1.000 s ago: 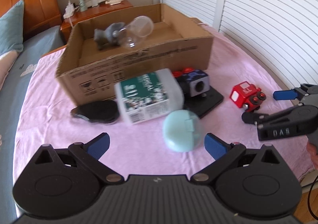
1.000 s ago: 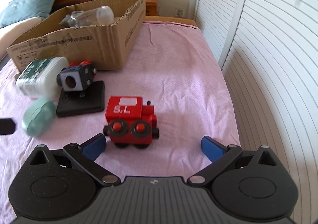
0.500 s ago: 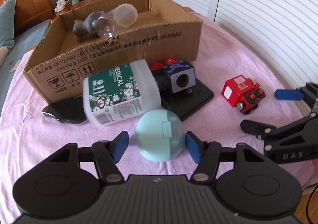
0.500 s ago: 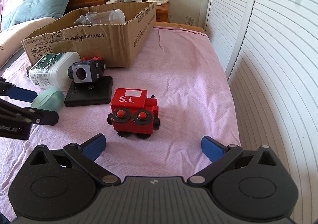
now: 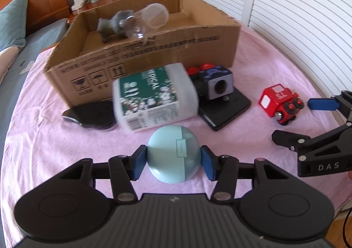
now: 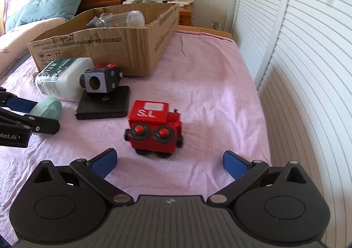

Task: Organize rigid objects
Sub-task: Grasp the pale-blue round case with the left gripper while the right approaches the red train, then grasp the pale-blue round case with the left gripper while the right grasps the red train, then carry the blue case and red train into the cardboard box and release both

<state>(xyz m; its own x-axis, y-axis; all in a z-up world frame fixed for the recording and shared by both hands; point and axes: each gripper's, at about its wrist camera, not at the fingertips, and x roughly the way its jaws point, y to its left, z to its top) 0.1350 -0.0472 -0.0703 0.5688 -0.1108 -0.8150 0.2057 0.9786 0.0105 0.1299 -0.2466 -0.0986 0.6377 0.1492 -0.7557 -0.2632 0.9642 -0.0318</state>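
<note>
Your left gripper has just closed, pinching the mint case; next comes the far cardboard box. Your right gripper hangs spread near the red train.

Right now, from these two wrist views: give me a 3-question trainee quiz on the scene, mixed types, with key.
1. True or false: the left gripper is shut on the teal case.
2. Which is the right gripper facing? A) white bottle B) red toy train C) black pad
3. Fill in: the clear jar lies inside the ____.

Key: 1 true; 2 B; 3 cardboard box.
</note>
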